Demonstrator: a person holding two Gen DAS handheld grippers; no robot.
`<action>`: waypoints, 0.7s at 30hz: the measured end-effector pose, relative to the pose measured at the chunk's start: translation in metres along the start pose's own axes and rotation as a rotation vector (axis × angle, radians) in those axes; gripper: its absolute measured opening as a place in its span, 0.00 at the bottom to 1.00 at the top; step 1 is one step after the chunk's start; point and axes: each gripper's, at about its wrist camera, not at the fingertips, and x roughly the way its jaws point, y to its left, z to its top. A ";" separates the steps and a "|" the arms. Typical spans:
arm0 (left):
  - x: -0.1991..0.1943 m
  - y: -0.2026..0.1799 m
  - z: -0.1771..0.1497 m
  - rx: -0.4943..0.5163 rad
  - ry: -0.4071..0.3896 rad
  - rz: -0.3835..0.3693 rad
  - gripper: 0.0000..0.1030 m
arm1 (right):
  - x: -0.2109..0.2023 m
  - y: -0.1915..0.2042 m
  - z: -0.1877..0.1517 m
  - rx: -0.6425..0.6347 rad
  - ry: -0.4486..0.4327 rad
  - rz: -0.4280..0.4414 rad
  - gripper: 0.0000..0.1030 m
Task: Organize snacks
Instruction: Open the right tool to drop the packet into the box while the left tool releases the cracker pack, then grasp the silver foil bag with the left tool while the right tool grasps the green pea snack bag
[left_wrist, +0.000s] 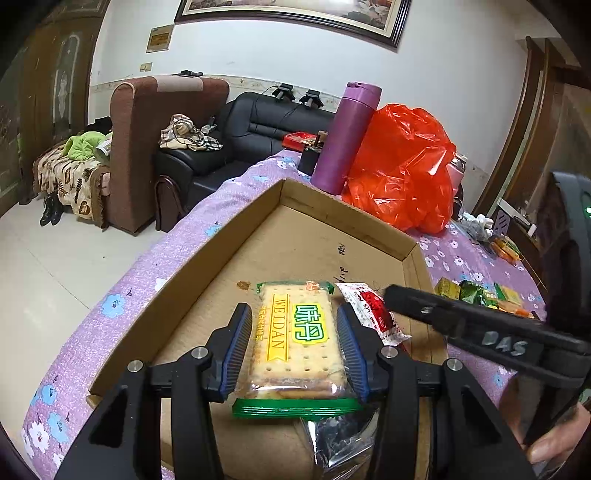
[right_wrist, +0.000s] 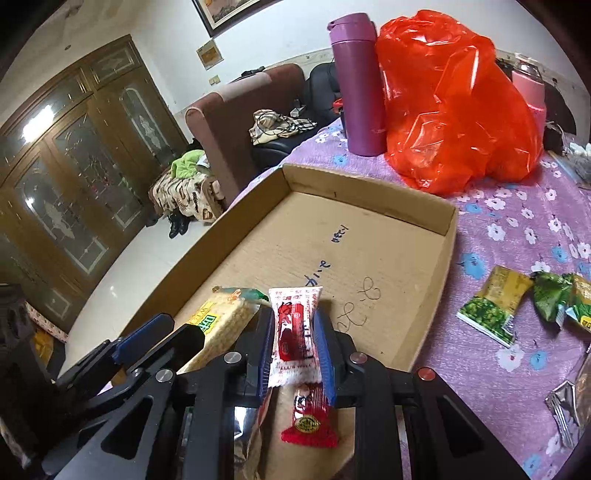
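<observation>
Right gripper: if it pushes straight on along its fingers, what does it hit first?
Likely the bare floor of the cardboard tray; the right gripper tilts down, holding the red-and-white snack packet. Depth is uncertain.

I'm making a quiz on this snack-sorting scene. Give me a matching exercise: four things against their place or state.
1 cracker packet
2 red-and-white snack packet
3 purple flask
4 green snack packets

A lying on the cloth right of the cardboard tray
B clamped in the left gripper
C standing beside the orange bag
D clamped in the right gripper

Pairs: 1-B, 2-D, 3-C, 4-A
</observation>
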 end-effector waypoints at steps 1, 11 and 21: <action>0.000 0.000 0.000 0.000 0.001 0.000 0.46 | -0.004 -0.002 -0.001 0.004 -0.006 -0.001 0.24; -0.001 0.000 0.000 0.002 -0.002 0.004 0.46 | -0.074 -0.071 -0.012 0.158 -0.090 -0.024 0.24; -0.011 -0.020 -0.005 0.094 -0.028 0.047 0.51 | -0.152 -0.163 -0.042 0.325 -0.170 -0.116 0.24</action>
